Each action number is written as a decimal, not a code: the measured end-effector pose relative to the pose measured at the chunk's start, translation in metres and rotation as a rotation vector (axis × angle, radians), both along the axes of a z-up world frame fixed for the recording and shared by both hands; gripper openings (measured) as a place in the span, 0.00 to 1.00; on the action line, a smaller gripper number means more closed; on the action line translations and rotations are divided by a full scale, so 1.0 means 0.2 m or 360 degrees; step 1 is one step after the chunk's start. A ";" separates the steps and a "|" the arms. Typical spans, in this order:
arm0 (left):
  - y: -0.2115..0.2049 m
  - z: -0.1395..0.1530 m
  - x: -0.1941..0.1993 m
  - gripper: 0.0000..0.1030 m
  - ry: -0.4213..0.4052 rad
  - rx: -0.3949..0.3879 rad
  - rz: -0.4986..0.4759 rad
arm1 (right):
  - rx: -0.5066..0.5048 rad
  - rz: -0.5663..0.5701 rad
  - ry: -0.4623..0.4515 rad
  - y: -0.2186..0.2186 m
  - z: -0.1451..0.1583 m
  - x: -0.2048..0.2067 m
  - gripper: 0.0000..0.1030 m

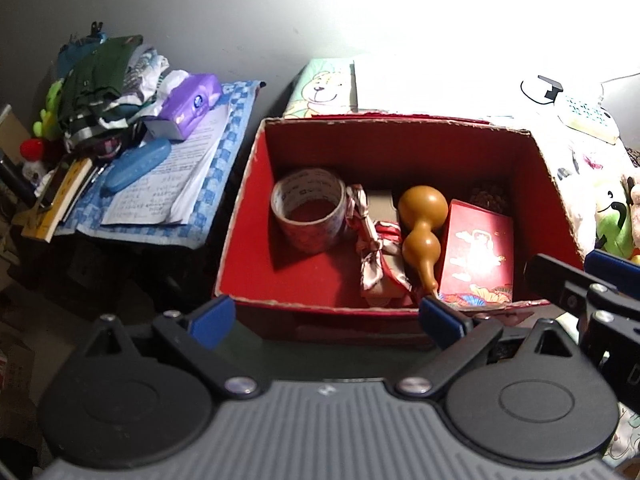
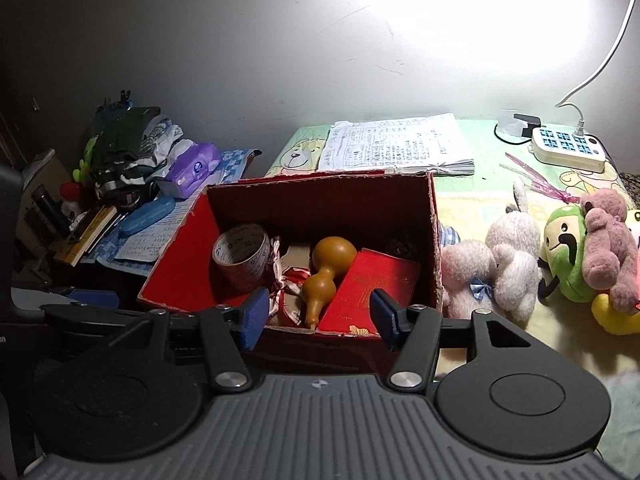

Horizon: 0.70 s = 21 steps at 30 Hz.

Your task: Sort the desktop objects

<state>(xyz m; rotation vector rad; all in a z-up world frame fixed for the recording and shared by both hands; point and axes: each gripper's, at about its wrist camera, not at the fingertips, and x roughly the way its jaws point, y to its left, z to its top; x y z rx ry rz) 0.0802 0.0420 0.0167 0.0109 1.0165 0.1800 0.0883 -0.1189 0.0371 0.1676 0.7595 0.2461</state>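
Note:
An open red cardboard box (image 1: 400, 140) (image 2: 320, 196) stands on the desk. Inside lie a roll of printed tape (image 1: 308, 210) (image 2: 241, 258), a tan gourd (image 1: 422, 224) (image 2: 326, 274), a red booklet (image 1: 478, 252) (image 2: 376, 286) and a red-and-white ribbon bundle (image 1: 378, 252) (image 2: 286, 286). My left gripper (image 1: 326, 320) is open and empty, just in front of the box's near wall. My right gripper (image 2: 318, 316) is open and empty, at the box's near edge. The right gripper also shows at the right of the left wrist view (image 1: 592, 292).
Several plush toys (image 2: 560, 260) lie right of the box. A stack of written papers (image 2: 396, 144) and a white power strip (image 2: 568, 148) sit behind it. At left, a blue-checked cloth (image 1: 224, 132) holds papers, a blue case (image 1: 136, 164), purple tissues (image 1: 192, 104) and piled clothes (image 1: 108, 80).

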 end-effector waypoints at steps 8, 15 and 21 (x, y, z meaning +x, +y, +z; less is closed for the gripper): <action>0.07 -0.05 0.09 0.96 0.0025 -0.0110 -0.0044 | -0.0010 -0.0102 0.0050 0.04 -0.03 0.10 0.58; 0.10 -0.09 0.17 0.96 0.0030 -0.0074 -0.0026 | -0.0045 -0.0161 0.0096 0.09 -0.04 0.17 0.64; 0.12 -0.10 0.22 0.96 0.0076 -0.0056 -0.0062 | -0.0094 -0.0204 0.0081 0.13 -0.03 0.20 0.70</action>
